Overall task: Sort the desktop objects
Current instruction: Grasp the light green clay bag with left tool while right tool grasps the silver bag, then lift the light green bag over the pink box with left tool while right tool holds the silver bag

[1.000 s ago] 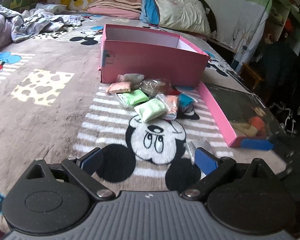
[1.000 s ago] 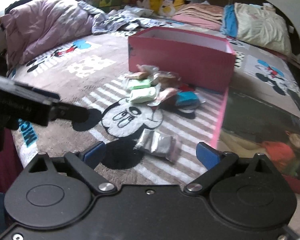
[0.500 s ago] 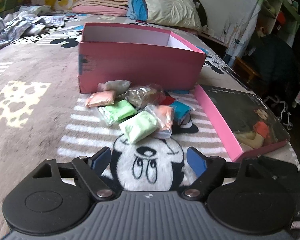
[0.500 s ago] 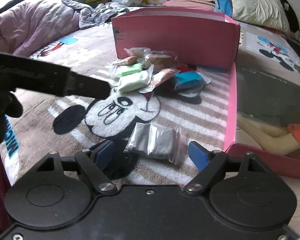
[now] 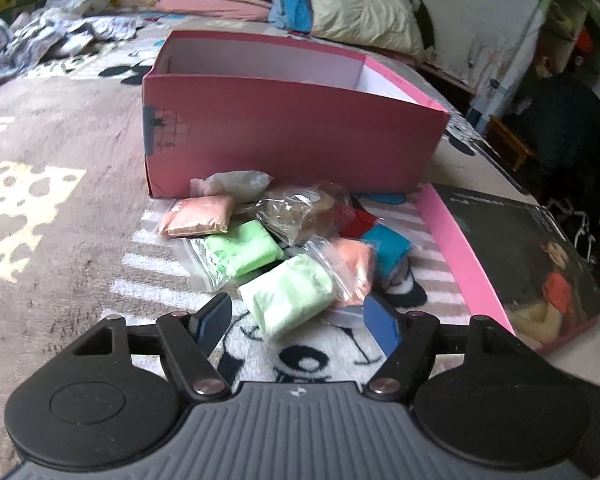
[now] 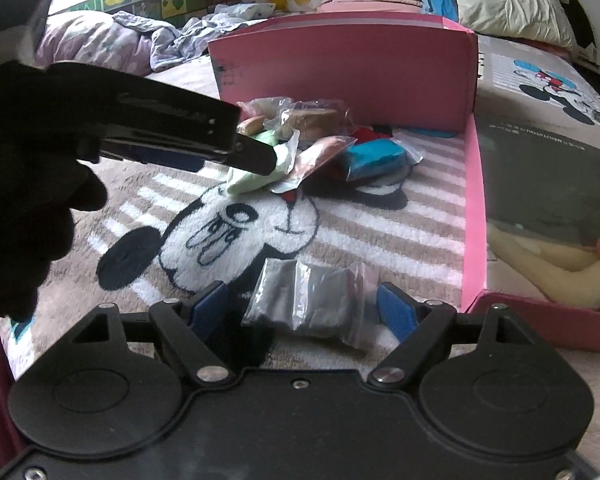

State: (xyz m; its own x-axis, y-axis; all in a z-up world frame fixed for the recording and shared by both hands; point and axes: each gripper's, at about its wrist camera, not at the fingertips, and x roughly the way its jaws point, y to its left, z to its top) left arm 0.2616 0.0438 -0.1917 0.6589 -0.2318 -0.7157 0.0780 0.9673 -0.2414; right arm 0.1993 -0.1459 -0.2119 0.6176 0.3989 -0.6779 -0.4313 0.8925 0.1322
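A pile of small bagged clay packs lies on the Mickey blanket in front of a pink open box [image 5: 292, 136]. My left gripper [image 5: 298, 320] is open, its fingers either side of the pale green pack [image 5: 288, 294] at the pile's near edge. Beside it lie a brighter green pack [image 5: 242, 250], a peach pack [image 5: 198, 216], a brown pack [image 5: 300, 208] and a blue pack [image 5: 388, 246]. My right gripper [image 6: 304, 308] is open, its fingers astride a silver-grey pack [image 6: 304, 298] lying apart from the pile. The left gripper shows dark in the right wrist view [image 6: 256, 158], over the pile.
The pink box lid [image 5: 460, 248] lies open side up to the right, close to the bed's right edge. Pillows [image 5: 356, 4], folded blankets and plush toys are at the head of the bed. Crumpled bedding [image 6: 100, 44] lies far left.
Both grippers moved forward and lower. The left one closed in on the pile and now flanks the pale green pack. The right one came up around the silver-grey pack.
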